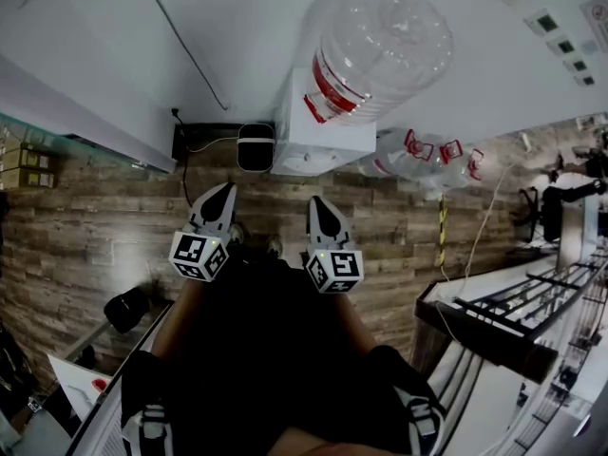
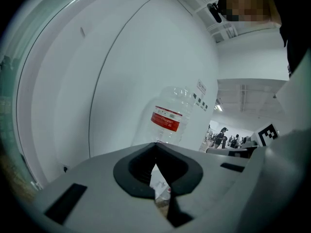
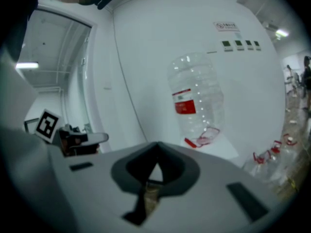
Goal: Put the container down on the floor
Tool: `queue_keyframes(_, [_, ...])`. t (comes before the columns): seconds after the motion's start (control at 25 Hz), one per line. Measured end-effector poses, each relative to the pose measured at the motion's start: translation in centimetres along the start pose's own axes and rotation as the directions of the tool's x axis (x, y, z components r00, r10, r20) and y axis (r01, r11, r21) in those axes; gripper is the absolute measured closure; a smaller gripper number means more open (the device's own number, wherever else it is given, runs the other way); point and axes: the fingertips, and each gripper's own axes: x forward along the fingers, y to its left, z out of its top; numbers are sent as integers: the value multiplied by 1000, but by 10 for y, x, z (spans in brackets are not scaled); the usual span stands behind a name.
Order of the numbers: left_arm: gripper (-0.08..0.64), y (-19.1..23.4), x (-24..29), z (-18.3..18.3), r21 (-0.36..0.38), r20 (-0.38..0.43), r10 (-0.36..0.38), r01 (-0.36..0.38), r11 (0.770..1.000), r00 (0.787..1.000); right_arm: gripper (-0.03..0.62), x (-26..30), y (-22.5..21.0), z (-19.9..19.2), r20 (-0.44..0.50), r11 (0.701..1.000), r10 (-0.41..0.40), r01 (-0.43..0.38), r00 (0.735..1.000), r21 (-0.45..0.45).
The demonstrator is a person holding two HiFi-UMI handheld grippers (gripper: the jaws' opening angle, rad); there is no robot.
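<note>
- The task is judged not yet begun: the big water bottle (image 1: pixel 375 46) is seated neck-down on the white dispenser (image 1: pixel 323 145) at the far wall, not on the floor (image 1: pixel 95 226).
- The left gripper (image 1: pixel 224 196) and right gripper (image 1: pixel 319 207) are held side by side, well apart from it, with both pairs of jaws clenched on nothing.
- Grasping, lifting off and lowering are left.
- The bottle's neck is hidden; it is probably empty, though glare leaves that unsure.

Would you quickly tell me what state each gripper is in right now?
The left gripper is closed, with nothing held.
The right gripper is closed, with nothing held.
</note>
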Motion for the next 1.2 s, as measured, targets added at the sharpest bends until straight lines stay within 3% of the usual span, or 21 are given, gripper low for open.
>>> queue_keyframes(1.2, [529,8,-4,9,-26,-19,-46,45,999,999,560,-3,17,2,-25,1000,-7,7,1000,2])
